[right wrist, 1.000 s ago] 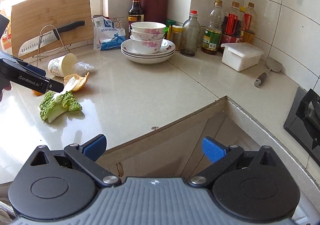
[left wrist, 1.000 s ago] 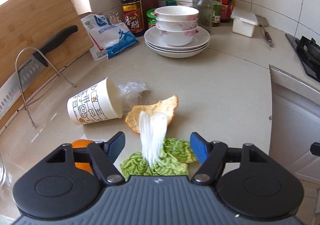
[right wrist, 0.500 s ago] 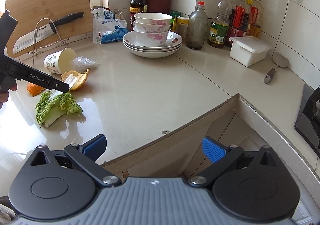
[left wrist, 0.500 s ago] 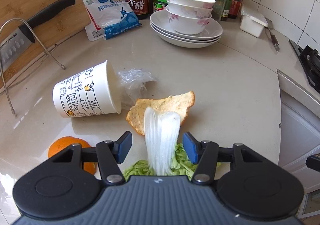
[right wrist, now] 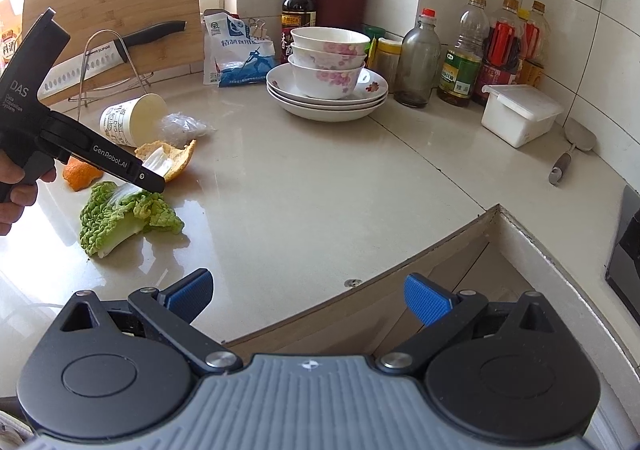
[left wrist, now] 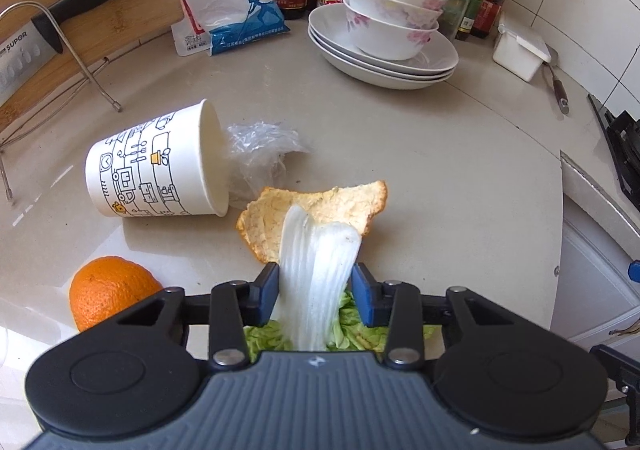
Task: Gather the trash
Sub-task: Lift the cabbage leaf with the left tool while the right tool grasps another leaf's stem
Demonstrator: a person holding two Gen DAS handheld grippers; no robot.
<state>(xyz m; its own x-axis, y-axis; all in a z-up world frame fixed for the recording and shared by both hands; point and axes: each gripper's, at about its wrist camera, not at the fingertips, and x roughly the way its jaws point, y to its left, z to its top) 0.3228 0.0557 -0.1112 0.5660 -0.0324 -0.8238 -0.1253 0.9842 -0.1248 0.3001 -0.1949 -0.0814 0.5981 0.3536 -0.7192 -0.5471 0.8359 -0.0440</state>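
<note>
Beige kitchen counter [right wrist: 320, 189] below tiled walls; left tool [left wrist: 315, 286] closing onto cabbage stalk [left wrist: 316, 270]; right tool [right wrist: 308, 294] apart.

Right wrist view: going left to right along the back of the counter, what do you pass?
Cutting board → knife → salt bag → dark sauce bottle → stacked bowls → empty glass bottle → oil bottle → white lidded box → spatula.
</note>
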